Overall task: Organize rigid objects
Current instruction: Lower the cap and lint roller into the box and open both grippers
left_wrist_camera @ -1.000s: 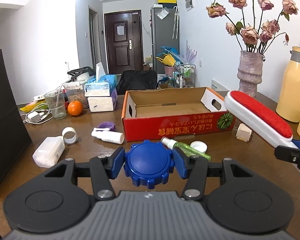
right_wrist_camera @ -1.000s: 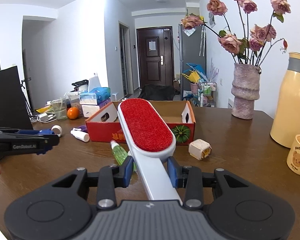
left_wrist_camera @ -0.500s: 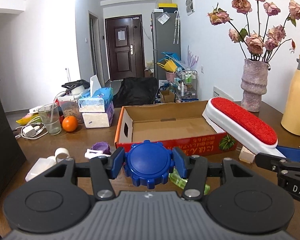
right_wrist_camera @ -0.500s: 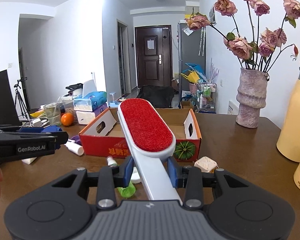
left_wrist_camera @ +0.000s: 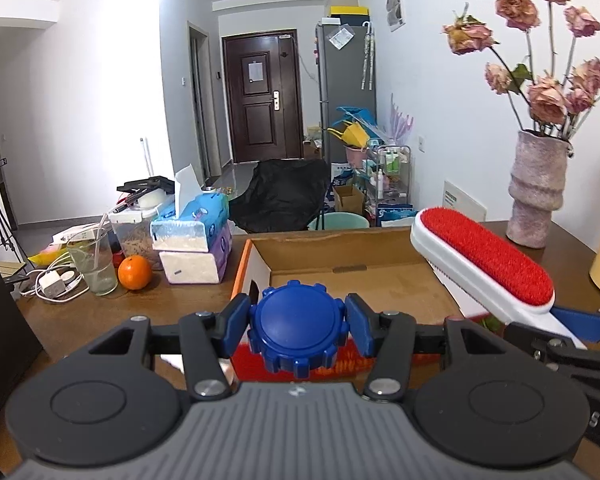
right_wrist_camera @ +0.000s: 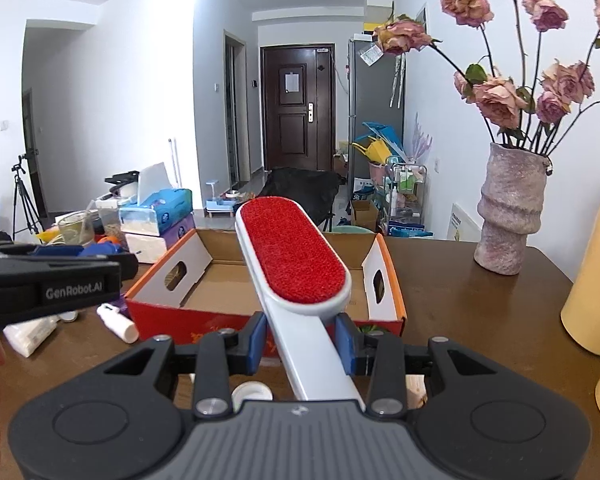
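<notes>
My left gripper [left_wrist_camera: 297, 330] is shut on a blue knobbed lid [left_wrist_camera: 298, 334], held over the near wall of the red cardboard box [left_wrist_camera: 340, 266]. My right gripper [right_wrist_camera: 302, 340] is shut on the white handle of a lint brush [right_wrist_camera: 290, 254] with a red pad; its head reaches over the open box [right_wrist_camera: 392, 280]. In the left wrist view that lint brush [left_wrist_camera: 484, 258] hangs above the box's right side. The box floor looks bare where it shows.
Left of the box stand tissue packs [left_wrist_camera: 194, 236], an orange [left_wrist_camera: 135, 272], a glass [left_wrist_camera: 94, 264] and a charger with cables [left_wrist_camera: 52, 284]. A white bottle [right_wrist_camera: 118, 322] and white cap [right_wrist_camera: 252, 392] lie before the box. Vase [right_wrist_camera: 508, 208] and yellow flask [right_wrist_camera: 592, 280] stand on the right.
Both grippers have moved forward and slightly up toward the box with their loads. The lid and brush now hang over the box edge; the green bottle and small items have dropped below the view.
</notes>
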